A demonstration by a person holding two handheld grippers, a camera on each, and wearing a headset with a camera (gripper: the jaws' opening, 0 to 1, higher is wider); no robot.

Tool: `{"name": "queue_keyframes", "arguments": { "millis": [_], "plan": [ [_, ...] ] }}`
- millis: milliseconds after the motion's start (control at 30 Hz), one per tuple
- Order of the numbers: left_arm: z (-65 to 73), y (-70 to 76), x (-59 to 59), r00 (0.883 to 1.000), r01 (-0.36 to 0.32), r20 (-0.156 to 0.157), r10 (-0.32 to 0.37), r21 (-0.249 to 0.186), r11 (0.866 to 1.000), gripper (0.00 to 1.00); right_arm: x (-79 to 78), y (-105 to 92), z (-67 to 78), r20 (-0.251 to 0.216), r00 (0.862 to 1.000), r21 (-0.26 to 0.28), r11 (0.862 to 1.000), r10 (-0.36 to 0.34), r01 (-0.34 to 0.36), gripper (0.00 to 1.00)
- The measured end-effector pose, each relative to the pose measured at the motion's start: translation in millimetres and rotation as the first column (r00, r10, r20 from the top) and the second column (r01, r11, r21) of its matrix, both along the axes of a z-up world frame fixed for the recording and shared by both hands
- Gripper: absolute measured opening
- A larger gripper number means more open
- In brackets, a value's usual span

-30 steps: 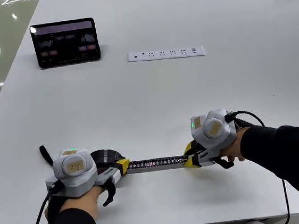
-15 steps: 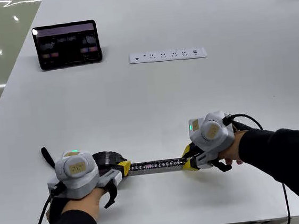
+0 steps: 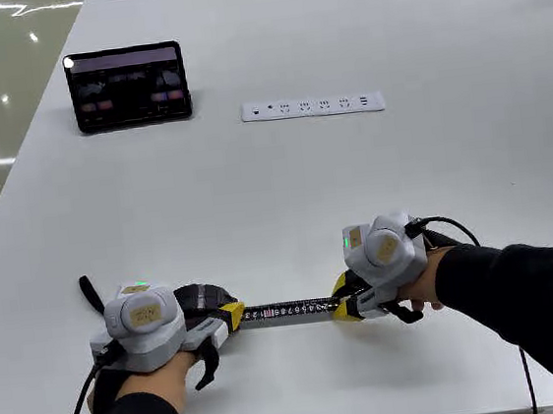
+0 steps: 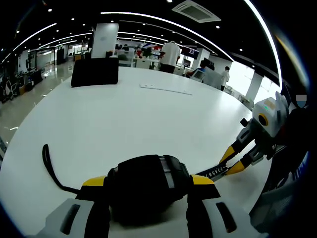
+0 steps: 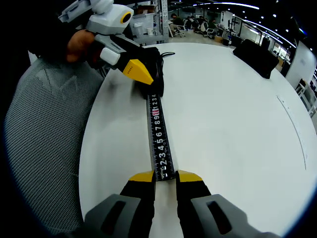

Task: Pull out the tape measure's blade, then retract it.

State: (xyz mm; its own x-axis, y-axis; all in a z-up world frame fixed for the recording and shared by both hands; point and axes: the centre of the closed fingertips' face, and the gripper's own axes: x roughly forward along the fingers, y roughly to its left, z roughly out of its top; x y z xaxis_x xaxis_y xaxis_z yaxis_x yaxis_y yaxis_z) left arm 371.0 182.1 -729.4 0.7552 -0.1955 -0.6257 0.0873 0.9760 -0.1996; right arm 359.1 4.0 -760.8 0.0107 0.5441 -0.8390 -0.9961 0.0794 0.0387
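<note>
- The left gripper [image 4: 148, 179] has its jaws closed around the black tape measure case [image 3: 199, 298], which rests on the white table [image 3: 285, 196] directly ahead of those jaws.
- The right gripper [image 5: 166, 177] is narrowed onto the free end of the blade [image 5: 158, 134], pinching it between the yellow tips.
- From the right gripper the blade runs straight ahead, flat on the table, to the case. Its long axis lies along the line joining the two grippers, so I judge that any pull or return must follow that line.
- A short length of blade is out.
- The end hook is hidden between the right tips. The case's mouth and any lock are covered by the left jaws, so I cannot tell whether a lock is set.
</note>
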Motion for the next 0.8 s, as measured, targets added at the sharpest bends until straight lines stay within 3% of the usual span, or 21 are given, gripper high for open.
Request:
{"name": "queue_keyframes", "arguments": {
  "millis": [800],
  "plan": [
    [-0.3,0.5,0.8,1.000,-0.002,-0.003,0.002,-0.005,1.000,0.58,-1.2,26.1,0.9,-0.004,1.000,0.040,0.999,-0.003,0.003,0.12]
  ]
}}
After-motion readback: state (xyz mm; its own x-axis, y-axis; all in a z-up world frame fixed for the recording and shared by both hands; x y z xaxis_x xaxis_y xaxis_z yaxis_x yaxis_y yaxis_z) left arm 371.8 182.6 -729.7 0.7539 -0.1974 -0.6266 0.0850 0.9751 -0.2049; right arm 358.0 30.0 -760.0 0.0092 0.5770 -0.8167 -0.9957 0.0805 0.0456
